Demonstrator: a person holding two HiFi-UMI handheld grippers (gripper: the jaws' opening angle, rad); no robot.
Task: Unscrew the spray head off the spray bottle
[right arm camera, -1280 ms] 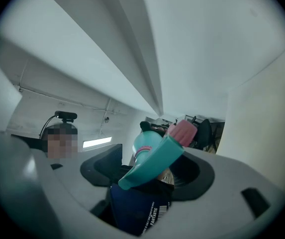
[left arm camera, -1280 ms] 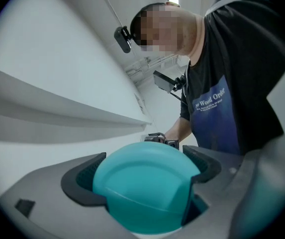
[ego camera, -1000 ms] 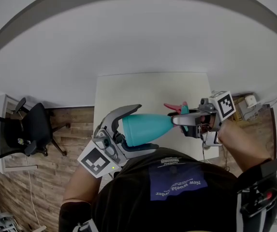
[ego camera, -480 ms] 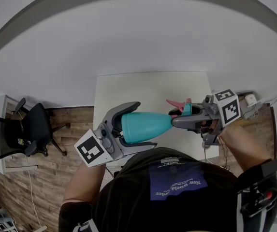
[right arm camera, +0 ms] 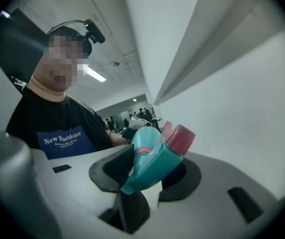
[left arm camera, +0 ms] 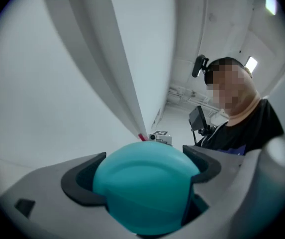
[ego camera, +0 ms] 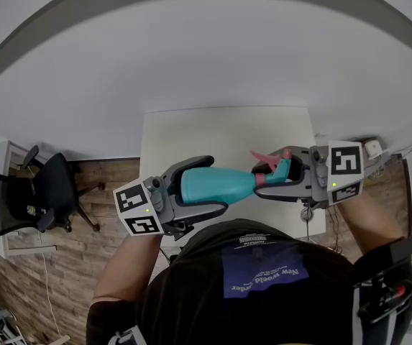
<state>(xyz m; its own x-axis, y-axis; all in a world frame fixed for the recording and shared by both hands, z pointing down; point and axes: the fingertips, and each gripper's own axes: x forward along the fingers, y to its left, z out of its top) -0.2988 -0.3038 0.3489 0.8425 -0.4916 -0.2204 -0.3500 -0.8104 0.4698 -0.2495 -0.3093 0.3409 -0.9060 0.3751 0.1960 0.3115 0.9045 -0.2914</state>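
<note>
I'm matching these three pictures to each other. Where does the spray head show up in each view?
Head view: the spray head is right of centre, at the right end of the bottle.
Left gripper view: almost all hidden behind the bottle's base; only a pink sliver shows above it.
Right gripper view: at centre, between the jaws.
Shared landmark: the teal bottle itself.

Our three views: bright, even light, ceiling tube (right arm camera: 93, 75) aglow, soft shadows, fisheye-bent edges, dark corners, blurred foreground.
</note>
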